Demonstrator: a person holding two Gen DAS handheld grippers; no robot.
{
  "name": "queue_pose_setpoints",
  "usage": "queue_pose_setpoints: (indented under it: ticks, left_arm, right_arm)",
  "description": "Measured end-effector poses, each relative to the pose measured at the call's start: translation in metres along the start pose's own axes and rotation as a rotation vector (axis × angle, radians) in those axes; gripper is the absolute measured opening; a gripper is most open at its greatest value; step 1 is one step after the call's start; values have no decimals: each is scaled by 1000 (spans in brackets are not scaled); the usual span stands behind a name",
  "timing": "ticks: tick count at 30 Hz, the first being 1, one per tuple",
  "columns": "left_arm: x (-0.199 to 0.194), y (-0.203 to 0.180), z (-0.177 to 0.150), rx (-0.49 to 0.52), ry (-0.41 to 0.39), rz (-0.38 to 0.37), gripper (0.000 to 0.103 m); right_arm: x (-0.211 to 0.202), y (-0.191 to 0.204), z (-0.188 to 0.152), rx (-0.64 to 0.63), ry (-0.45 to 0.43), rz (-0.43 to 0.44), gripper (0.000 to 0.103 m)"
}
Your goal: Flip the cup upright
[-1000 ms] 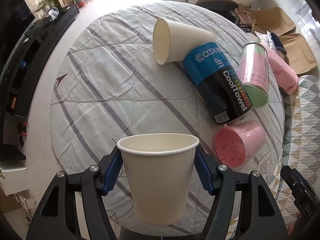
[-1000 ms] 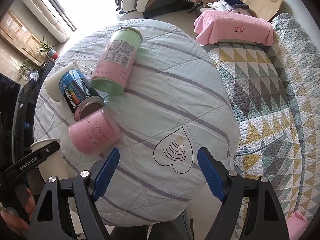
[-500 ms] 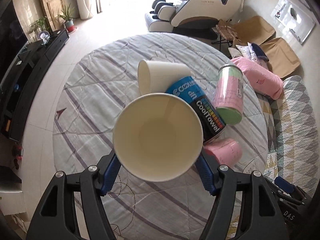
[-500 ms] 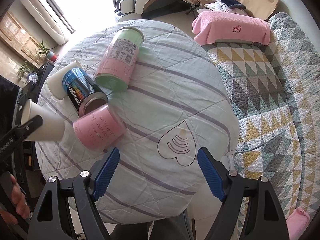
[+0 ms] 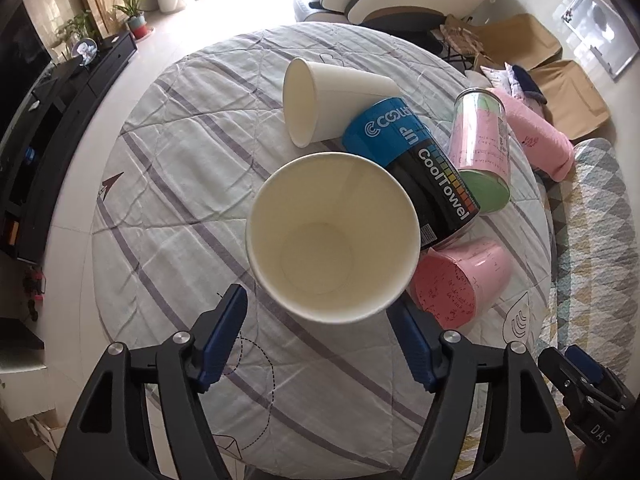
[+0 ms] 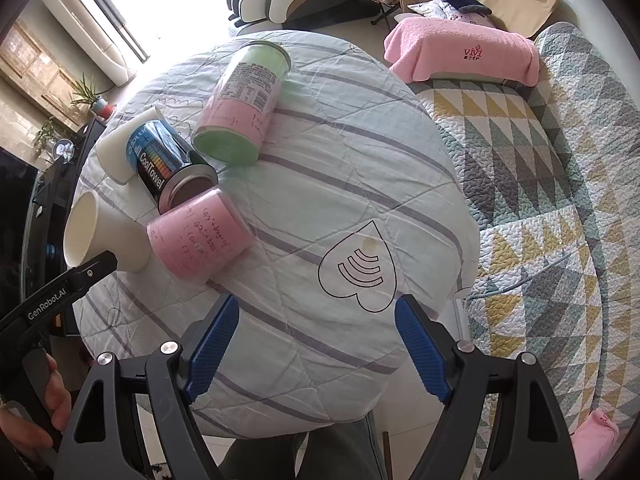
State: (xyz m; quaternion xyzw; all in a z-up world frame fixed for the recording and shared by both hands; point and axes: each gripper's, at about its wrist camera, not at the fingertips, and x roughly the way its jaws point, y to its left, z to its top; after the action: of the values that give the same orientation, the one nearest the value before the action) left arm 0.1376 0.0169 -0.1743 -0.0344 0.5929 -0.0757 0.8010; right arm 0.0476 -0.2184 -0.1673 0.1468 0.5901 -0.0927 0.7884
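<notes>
A white paper cup (image 5: 332, 236) stands with its mouth up on the round cloth-covered table (image 5: 168, 184); I look down into it. It also shows in the right wrist view (image 6: 106, 236). My left gripper (image 5: 320, 344) is open, its blue pads just behind the cup's sides, apart from it. My right gripper (image 6: 316, 344) is open and empty over the table's near edge. A second white paper cup (image 5: 328, 100) lies on its side further back. A pink cup (image 5: 460, 284) lies on its side to the right.
A blue and black CoolTowel can (image 5: 420, 176) and a pink and green can (image 5: 480, 152) lie between the cups. A pink towel (image 6: 460, 52) rests on the quilted sofa (image 6: 540, 200) right of the table. A black TV stand (image 5: 48, 112) is at the left.
The left gripper carried the cup forward onto the table, tipped to look down into it, and opened; the pads now stand clear of it. The right gripper barely moved.
</notes>
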Motion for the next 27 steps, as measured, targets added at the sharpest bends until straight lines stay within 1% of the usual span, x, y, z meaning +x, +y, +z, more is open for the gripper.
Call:
queue_pose_setpoints:
  ticks: [4,8,13,17,22,27]
  left_arm:
    - [-1,-1,0,5,11,-1,82]
    - [-3,-2,-1,15,13,1,83]
    - [-9,-4,-1,17,1,6,87]
    - [-13,-4,-1,20,-9,13,87]
    - [-28,-5,-1,27,-32,15,87]
    - [-57,-3,1,34,-91,6,87]
  right_arm:
    - [0,0,0,0,0,-1,82]
    - [-1,0,2,1,-2,0,82]
    - [-4,0,4,-1,-5,5,82]
    - [-5,3,5,-8,-10,10,82]
    - [-13,6,8,-12,-29,17,82]
    - [-31,13,10,-23,-81,26,82]
